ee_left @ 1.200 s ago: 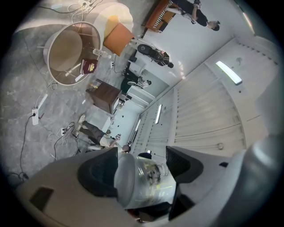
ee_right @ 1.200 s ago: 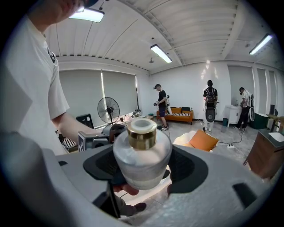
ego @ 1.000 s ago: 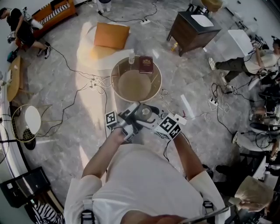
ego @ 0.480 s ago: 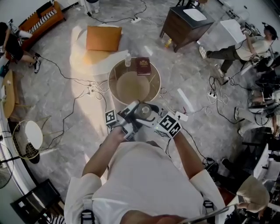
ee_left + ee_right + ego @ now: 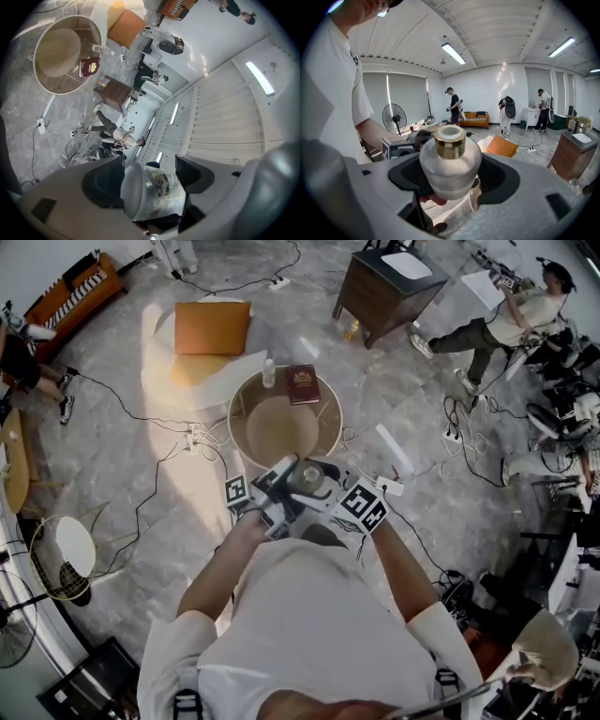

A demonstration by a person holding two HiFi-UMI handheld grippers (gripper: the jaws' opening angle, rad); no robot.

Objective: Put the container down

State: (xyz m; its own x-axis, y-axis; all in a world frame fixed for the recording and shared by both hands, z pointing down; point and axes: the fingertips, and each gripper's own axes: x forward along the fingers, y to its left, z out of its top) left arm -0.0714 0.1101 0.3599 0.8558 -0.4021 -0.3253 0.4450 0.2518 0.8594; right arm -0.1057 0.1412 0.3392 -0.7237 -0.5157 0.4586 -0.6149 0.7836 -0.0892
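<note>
Container (image 5: 309, 479) is not yet standing on anything; it is hanging in the air in front of the person's chest, just short of the near edge of the round tabletop (image 5: 281, 427); so I am judging that the putting down is not done yet.

Right gripper (image 5: 452, 177) is closing its fingers (image 5: 499, 178) on the frosted body with the gold neck, one on each side, and the container is standing upright between them; left gripper (image 5: 149, 178) is also holding a round glass body (image 5: 150, 192) close between its fingers; because the head view is showing only one container between the two grippers, I am taking it as the same thing, but I am not fully sure.

On the far part of the tabletop a dark red book (image 5: 302, 383) and a small bottle (image 5: 269, 373) are lying; the near part is looking free. What is remaining, in my judgement: carrying the container forward over the tabletop, lowering it until it is resting, then opening both pairs of fingers.
</note>
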